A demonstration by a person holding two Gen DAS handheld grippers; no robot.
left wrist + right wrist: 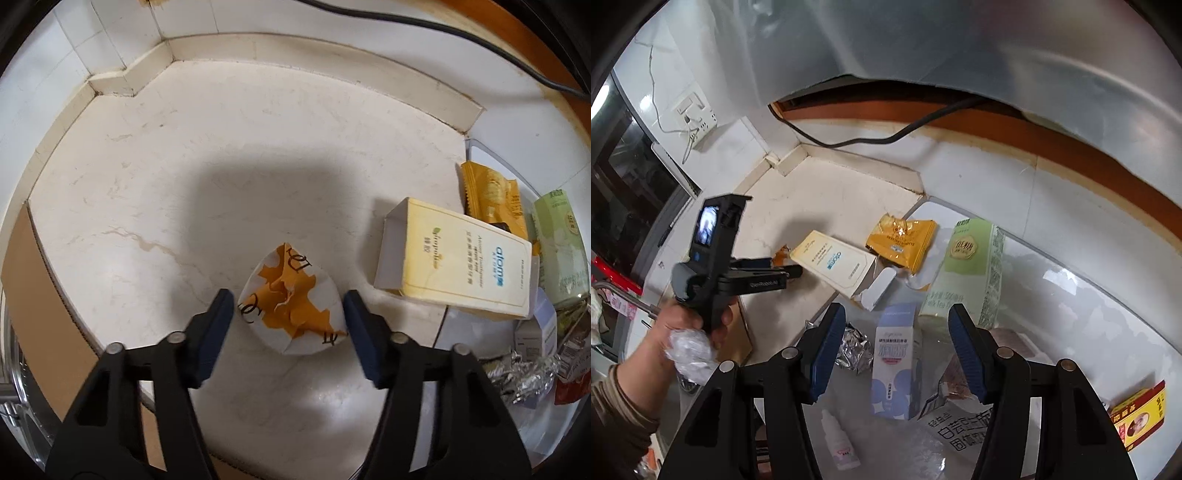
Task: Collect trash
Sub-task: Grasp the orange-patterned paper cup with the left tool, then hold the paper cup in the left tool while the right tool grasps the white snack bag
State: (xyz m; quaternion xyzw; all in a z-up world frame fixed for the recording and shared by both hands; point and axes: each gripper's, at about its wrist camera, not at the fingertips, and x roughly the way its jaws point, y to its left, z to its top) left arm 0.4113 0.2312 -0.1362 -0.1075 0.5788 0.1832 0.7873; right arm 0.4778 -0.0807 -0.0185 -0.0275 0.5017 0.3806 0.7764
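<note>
Your left gripper (290,308) straddles the orange wrapper (291,299) on the counter (184,166), pads just beside it, not clamped. Your right gripper (897,347) hangs apart, empty, over the blue carton (895,365).

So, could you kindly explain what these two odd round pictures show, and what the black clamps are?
Each clamp is a hand-held two-finger gripper with a fisheye camera looking along its fingers; a person holds one per hand. The left camera shows the left gripper straddling a crumpled orange-and-white paper wrapper on the pale countertop, not clearly gripping it. The right camera shows the right gripper open above a blue-and-white carton among scattered packaging: a cream box, a yellow snack wrapper and a green milk tea carton. The person's left hand also shows there.
</note>
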